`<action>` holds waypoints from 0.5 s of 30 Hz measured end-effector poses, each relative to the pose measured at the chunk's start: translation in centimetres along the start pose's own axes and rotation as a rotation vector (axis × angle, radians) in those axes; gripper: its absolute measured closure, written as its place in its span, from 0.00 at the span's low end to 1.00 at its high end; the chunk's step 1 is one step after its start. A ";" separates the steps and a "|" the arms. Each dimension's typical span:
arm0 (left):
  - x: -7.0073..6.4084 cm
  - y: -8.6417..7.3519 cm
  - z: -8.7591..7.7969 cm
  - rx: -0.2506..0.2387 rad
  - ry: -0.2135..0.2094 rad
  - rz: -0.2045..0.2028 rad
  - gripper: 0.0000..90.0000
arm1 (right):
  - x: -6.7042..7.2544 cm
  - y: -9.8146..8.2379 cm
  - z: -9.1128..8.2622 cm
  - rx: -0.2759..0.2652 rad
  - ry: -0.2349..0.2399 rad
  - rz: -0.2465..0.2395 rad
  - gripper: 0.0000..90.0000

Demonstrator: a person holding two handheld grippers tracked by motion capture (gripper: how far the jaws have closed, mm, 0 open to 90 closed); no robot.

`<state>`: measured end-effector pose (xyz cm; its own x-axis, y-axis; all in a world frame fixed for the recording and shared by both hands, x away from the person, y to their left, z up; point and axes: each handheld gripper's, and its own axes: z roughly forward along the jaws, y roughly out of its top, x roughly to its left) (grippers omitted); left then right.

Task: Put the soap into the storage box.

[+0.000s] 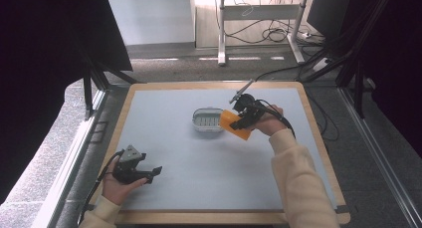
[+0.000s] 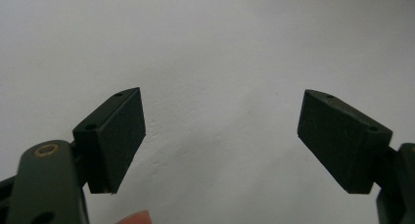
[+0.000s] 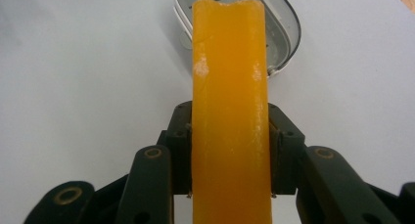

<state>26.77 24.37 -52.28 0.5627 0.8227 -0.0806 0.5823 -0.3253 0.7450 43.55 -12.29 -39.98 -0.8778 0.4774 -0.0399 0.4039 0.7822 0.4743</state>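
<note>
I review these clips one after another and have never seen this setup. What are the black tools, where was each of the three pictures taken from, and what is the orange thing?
No robot here: a person holds a hand-held gripper in each hand, a two-jaw tool with a camera on it. The high view looks down on a grey table. The left hand-held gripper rests near the front edge; its own view shows its jaws wide apart over bare table, nothing between them. The right hand-held gripper is shut on an orange block; its own view looks along that block, clamped at both sides, toward a small oval metal tray. The block's far end is over or against the tray's rim; I cannot tell whether they touch.
</note>
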 end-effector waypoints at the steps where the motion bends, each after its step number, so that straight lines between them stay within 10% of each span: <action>1: 0.0 0.0 0.0 0.000 0.000 0.000 0.20 | -0.1 0.1 0.0 -0.005 0.000 0.002 0.69; 15: 0.0 0.0 0.1 0.005 -0.002 0.003 0.20 | -1.5 1.1 0.2 -0.020 0.013 0.012 0.69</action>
<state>26.81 24.33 -52.33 0.5657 0.8207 -0.0803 0.5835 -0.3296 0.7422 45.36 -12.08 -39.58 -0.8761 0.4816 -0.0223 0.4096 0.7681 0.4922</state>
